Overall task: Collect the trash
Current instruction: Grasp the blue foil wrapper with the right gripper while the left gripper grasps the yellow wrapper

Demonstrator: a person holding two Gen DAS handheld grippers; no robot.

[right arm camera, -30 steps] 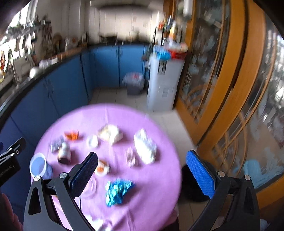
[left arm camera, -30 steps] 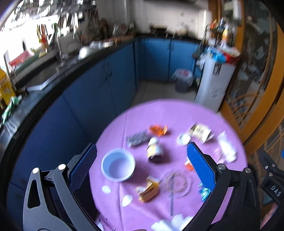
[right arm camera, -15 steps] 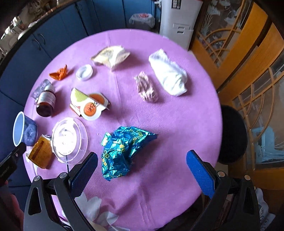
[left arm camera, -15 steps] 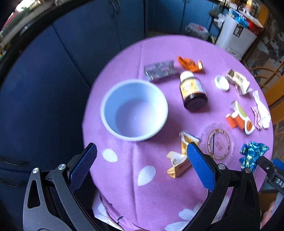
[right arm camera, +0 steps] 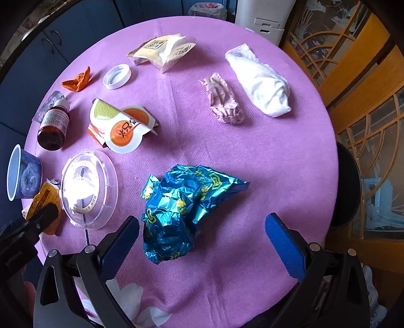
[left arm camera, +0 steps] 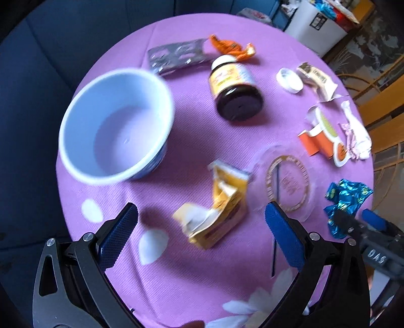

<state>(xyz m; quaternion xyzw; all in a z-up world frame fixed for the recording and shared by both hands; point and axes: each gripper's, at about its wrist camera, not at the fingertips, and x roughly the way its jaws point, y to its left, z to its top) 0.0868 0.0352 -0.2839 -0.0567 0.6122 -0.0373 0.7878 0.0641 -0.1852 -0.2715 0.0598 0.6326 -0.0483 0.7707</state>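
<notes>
A round table with a purple cloth holds scattered trash. My left gripper is open, just above a crumpled yellow packet. A blue-and-white bowl sits to its left. My right gripper is open, low over a crumpled blue foil wrapper. The same wrapper shows at the right of the left wrist view. Other trash: a clear plastic lid, an orange-and-green carton, a pink wrapper, a white tissue wad.
A brown pill bottle, a silver blister pack, an orange wrapper, a white cap and a beige packet lie farther back. Blue cabinets, a white bin and a wooden glass door surround the table.
Both grippers have dropped closer to the table. The yellow packet now lies between the left fingers, and the blue foil wrapper sits nearer the right fingers.
</notes>
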